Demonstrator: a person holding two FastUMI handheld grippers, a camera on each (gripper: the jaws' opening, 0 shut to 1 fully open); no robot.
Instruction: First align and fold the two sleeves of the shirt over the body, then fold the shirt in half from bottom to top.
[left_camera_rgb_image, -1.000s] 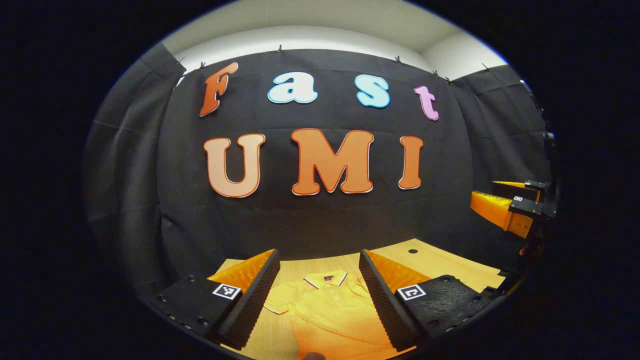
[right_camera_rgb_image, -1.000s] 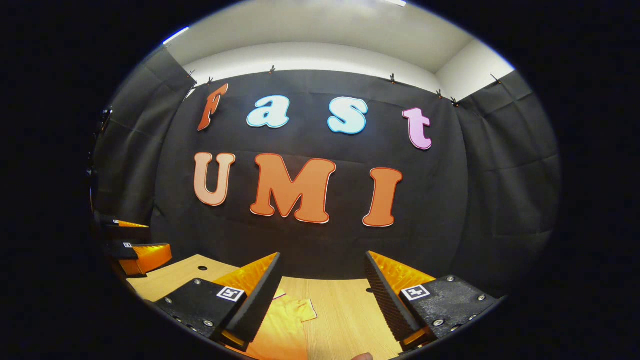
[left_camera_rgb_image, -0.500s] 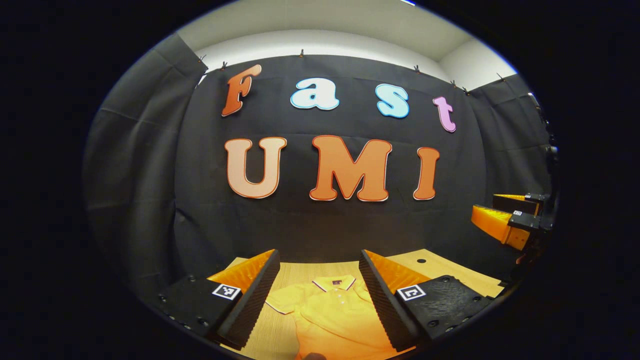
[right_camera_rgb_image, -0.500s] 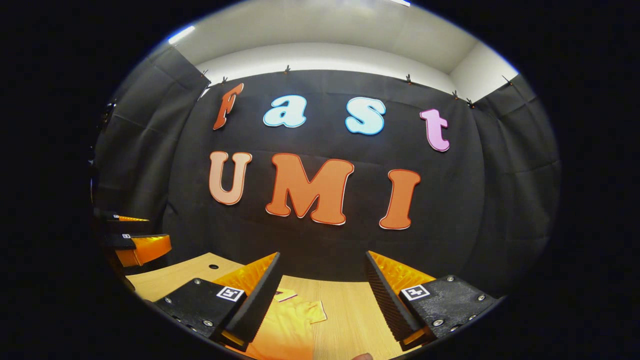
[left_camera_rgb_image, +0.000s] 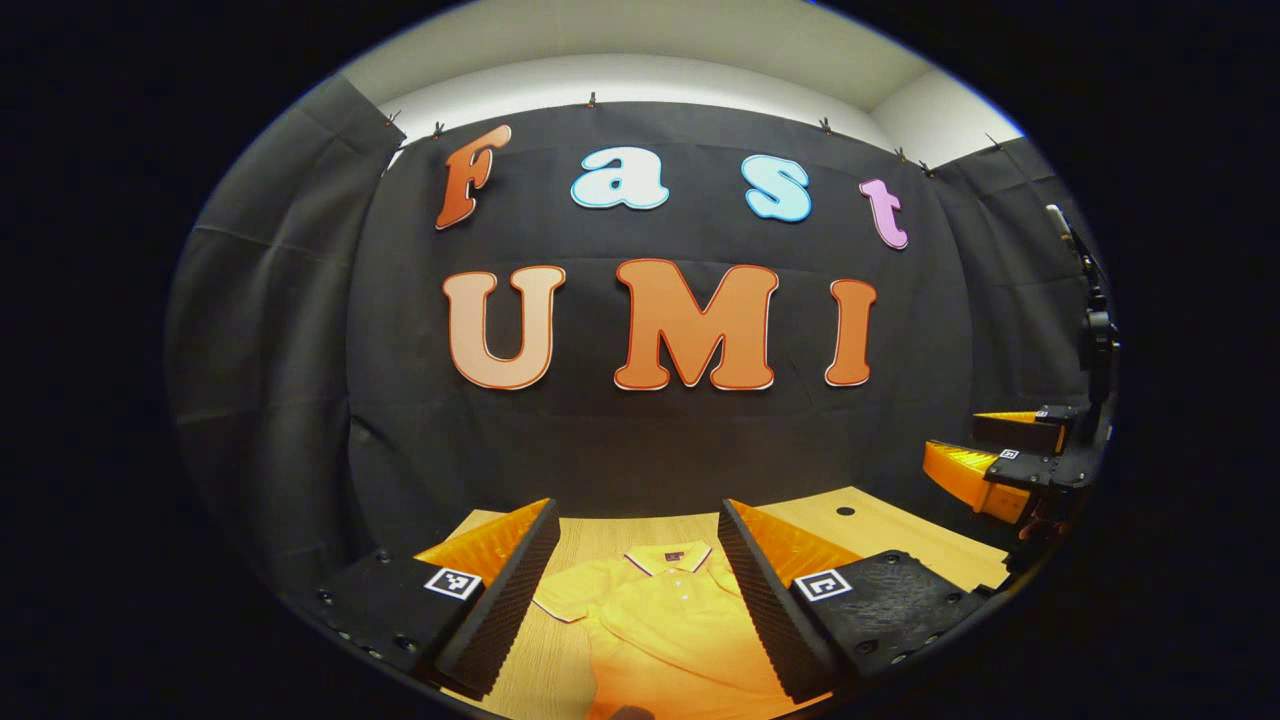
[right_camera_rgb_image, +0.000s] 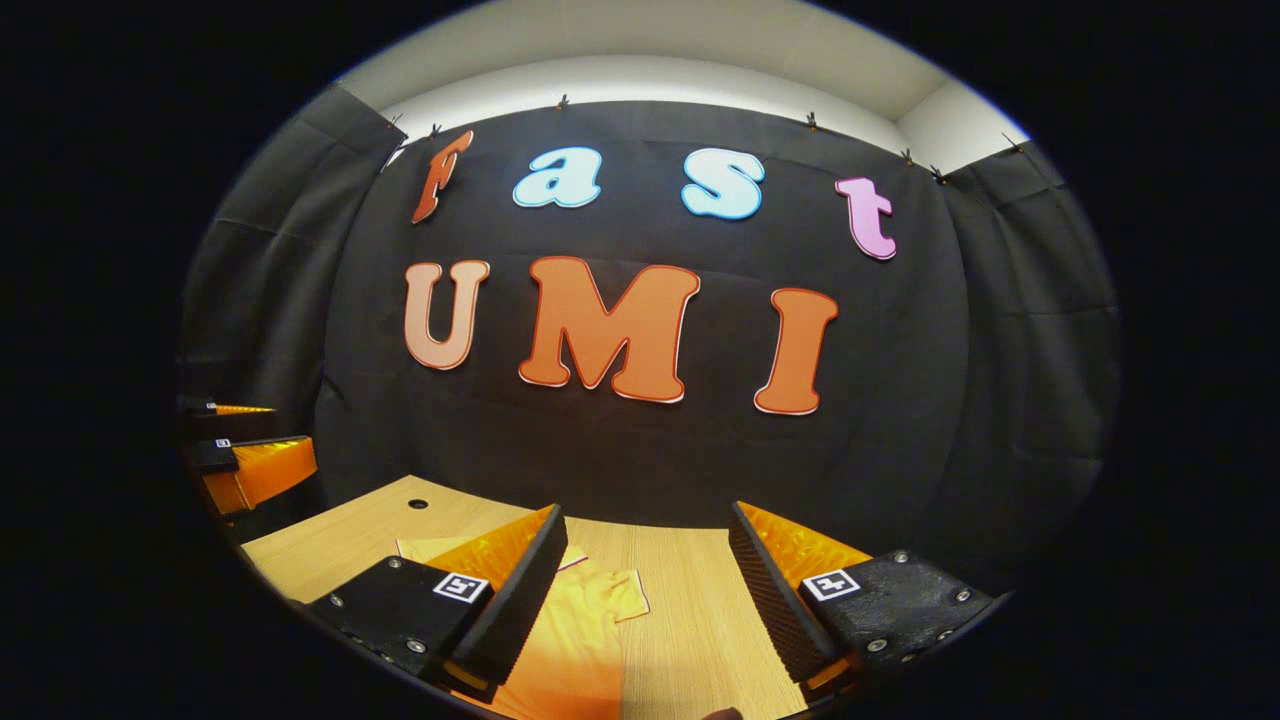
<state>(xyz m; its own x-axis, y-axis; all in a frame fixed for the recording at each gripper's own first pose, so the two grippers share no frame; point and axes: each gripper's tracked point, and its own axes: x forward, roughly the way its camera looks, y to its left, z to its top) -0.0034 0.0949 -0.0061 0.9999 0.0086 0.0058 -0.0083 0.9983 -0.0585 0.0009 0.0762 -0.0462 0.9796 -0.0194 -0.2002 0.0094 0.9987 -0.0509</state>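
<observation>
A yellow polo shirt (left_camera_rgb_image: 660, 625) lies flat on the wooden table (left_camera_rgb_image: 880, 530), collar toward the wall. In the left gripper view my left gripper (left_camera_rgb_image: 632, 600) hangs open above it, the collar and chest showing between the fingers. The right gripper view shows the shirt (right_camera_rgb_image: 580, 630) by its right sleeve (right_camera_rgb_image: 625, 595) and side, under and beside my open right gripper (right_camera_rgb_image: 640, 600). Each gripper is held above the table with nothing between its fingers. In the left gripper view the right gripper (left_camera_rgb_image: 990, 465) appears far right; in the right gripper view the left gripper (right_camera_rgb_image: 250, 465) appears far left.
The table (right_camera_rgb_image: 700, 620) carries small round holes (left_camera_rgb_image: 845, 511) (right_camera_rgb_image: 417, 503) near its back edge. Black cloth walls stand close behind the table and at both sides. Bare wood lies to the right of the shirt in the right gripper view.
Both views have shifted a little, the right gripper tipping down so more of the table and sleeve shows. Both grippers stay open; the shirt has not moved.
</observation>
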